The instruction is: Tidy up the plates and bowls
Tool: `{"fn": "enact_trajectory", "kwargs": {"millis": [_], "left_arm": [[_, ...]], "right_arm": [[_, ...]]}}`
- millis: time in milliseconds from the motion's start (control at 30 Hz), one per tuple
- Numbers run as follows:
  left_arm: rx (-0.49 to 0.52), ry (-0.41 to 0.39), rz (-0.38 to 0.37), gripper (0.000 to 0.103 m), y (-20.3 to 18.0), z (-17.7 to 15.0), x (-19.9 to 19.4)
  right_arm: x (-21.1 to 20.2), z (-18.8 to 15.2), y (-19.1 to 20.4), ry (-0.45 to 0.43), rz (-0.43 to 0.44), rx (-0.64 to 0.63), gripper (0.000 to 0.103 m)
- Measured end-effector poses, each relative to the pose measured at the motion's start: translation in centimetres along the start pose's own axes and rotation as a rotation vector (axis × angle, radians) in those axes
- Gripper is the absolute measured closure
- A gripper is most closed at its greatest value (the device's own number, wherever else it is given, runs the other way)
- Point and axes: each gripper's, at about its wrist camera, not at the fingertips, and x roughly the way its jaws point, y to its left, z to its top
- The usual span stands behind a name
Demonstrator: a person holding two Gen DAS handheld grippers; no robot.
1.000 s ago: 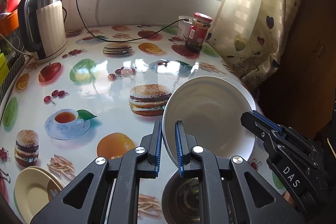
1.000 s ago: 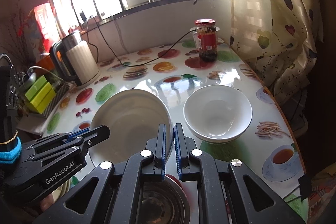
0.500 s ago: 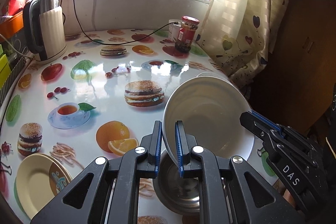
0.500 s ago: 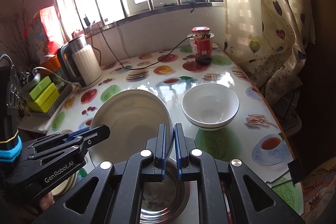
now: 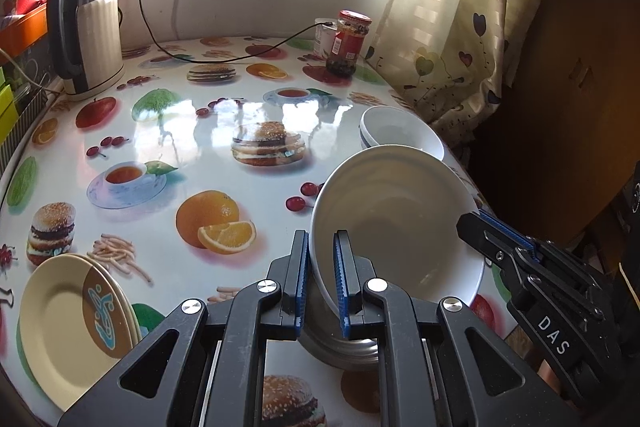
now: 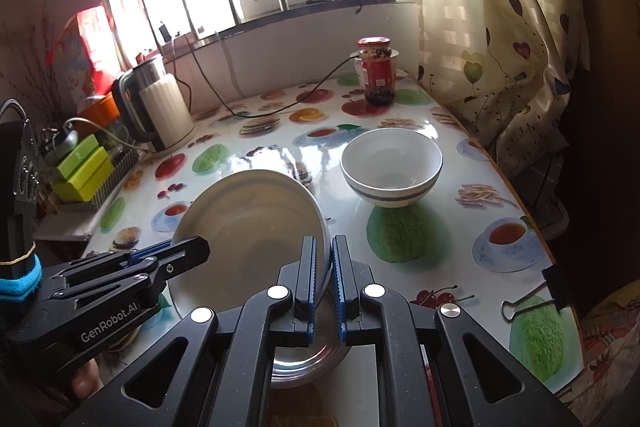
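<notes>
Both grippers hold one white plate [image 5: 400, 227] above the table, tilted. My left gripper [image 5: 322, 267] is shut on its left rim. My right gripper [image 6: 325, 267] is shut on its right rim; the plate also shows in the right wrist view [image 6: 248, 227]. A steel bowl [image 5: 344, 347] sits on the table right under the plate, also in the right wrist view [image 6: 308, 359]. A white bowl with a grey band [image 6: 392, 167] stands further back on the right, also in the left wrist view [image 5: 400, 131]. Stacked yellow plates [image 5: 72, 323] lie at the near left.
The table [image 5: 168, 131] has a glossy food-print cover. A kettle [image 5: 92, 31] stands at the back left, a red-lidded jar [image 5: 348, 43] at the back right. A cable [image 5: 224, 59] crosses the back. A curtain [image 6: 500, 47] hangs on the right. A binder clip [image 6: 536, 295] grips the near right edge.
Both grippers have lifted the white plate up and back toward the near edge. The steel bowl under it and the white bowl behind it now show more fully.
</notes>
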Motion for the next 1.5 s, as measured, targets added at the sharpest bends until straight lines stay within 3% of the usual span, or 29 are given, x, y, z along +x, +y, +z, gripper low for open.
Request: {"fn": "enact_trajectory", "kwargs": {"millis": [633, 1500], "left_arm": [[-0.028, 0.095, 0.005, 0.090, 0.5, -2.0, 2.1], [-0.042, 0.109, 0.005, 0.090, 0.8, -2.0, 2.6]], "right_arm": [[1.5, -2.4, -1.1, 0.065, 0.012, 0.034, 0.094], [2.8, -2.5, -1.2, 0.096, 0.006, 0.048, 0.092]]}}
